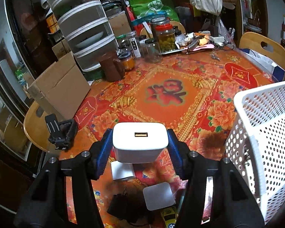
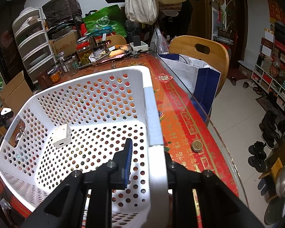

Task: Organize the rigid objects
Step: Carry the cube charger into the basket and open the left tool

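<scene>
My left gripper (image 1: 140, 133) is shut on a white USB charger (image 1: 140, 144), blue pads pressing both its sides, held above the red patterned tablecloth (image 1: 165, 95). Beneath it on the table lie two more white chargers (image 1: 122, 171) (image 1: 158, 198), a black adapter (image 1: 121, 205) and a yellow toy car (image 1: 169, 218). The white perforated basket (image 1: 256, 114) stands to the right. My right gripper (image 2: 148, 148) is shut on the basket's side wall (image 2: 150, 102), one finger inside and one outside. One white charger (image 2: 61, 135) lies inside the basket.
Jars (image 1: 165, 38), a brown mug (image 1: 112, 66) and stacked drawers (image 1: 85, 28) crowd the table's far side. A cardboard box (image 1: 60, 89) and a black device (image 1: 61, 134) sit at left. A round gold tin (image 2: 197, 146) lies near the table edge; a chair (image 2: 199, 51) holds a bag.
</scene>
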`<control>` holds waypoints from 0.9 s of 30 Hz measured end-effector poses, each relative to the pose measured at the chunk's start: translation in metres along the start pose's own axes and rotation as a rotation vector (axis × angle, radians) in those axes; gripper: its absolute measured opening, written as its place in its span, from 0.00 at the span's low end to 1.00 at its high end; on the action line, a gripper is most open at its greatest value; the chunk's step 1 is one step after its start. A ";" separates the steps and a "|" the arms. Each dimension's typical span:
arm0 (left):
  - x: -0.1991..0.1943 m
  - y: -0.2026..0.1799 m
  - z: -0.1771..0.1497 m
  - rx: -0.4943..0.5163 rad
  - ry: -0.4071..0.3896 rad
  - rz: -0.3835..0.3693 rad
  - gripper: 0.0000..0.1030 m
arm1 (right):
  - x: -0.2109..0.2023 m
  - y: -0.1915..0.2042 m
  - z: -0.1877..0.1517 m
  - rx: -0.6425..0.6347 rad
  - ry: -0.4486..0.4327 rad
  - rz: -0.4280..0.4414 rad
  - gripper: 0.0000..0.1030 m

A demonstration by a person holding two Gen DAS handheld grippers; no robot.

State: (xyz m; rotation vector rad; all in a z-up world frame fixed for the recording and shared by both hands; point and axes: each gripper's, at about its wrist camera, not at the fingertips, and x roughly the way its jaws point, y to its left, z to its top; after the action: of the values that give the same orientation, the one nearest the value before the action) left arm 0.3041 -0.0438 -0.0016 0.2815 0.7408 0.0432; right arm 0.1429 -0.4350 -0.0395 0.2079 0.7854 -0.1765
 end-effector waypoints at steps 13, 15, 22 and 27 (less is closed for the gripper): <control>-0.055 -0.033 0.024 0.046 -0.081 -0.028 0.52 | 0.000 -0.001 0.000 -0.003 0.000 0.004 0.18; -0.064 -0.042 0.028 0.060 -0.094 -0.039 0.52 | 0.000 -0.001 0.000 -0.002 -0.001 0.005 0.18; -0.086 -0.079 0.037 0.106 -0.114 -0.078 0.51 | 0.000 0.000 0.000 -0.002 0.000 0.006 0.18; -0.090 -0.112 0.036 0.163 -0.090 -0.119 0.51 | 0.000 0.000 0.000 -0.002 -0.001 0.007 0.18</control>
State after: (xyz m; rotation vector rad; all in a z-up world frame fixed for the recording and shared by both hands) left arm 0.2552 -0.1728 0.0528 0.3914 0.6715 -0.1419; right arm 0.1428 -0.4352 -0.0394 0.2088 0.7838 -0.1697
